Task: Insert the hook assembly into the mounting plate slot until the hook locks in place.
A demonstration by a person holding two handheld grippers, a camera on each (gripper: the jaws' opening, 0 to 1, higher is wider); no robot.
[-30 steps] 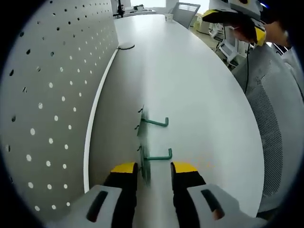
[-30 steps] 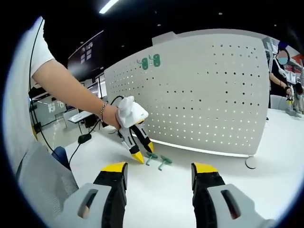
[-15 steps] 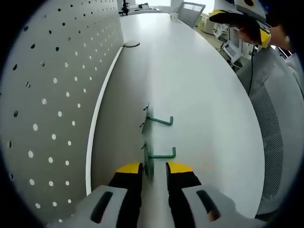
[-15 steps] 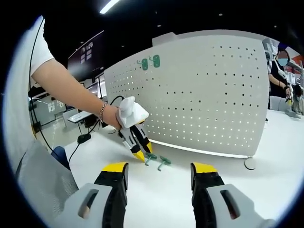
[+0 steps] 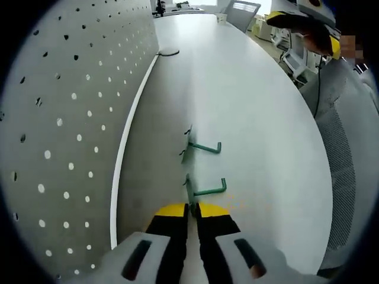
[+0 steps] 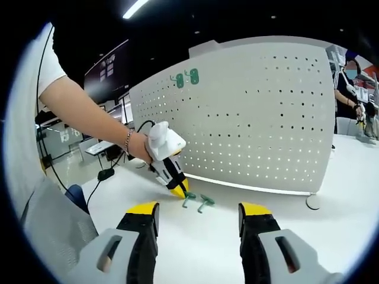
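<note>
Two green hooks lie on the white table [image 5: 260, 118] close to the foot of the pegboard [image 5: 65, 112], and the near hook [image 5: 204, 190] has its flat end pinched between the yellow tips of the left gripper [image 5: 190, 208], jaws drawn right in on it with barely a sliver between them. The far hook [image 5: 204, 145] sits just beyond, apart from the first, its prong pointing away from the board. From the other side, the left gripper [image 6: 179, 190] comes down at a slant, a hand [image 6: 139, 147] behind it, tips on the hooks. The right gripper [image 6: 198, 218] hangs back with its jaws spread wide, holding nothing. High on the pegboard two more hooks [image 6: 186, 77] are already mounted side by side.
</note>
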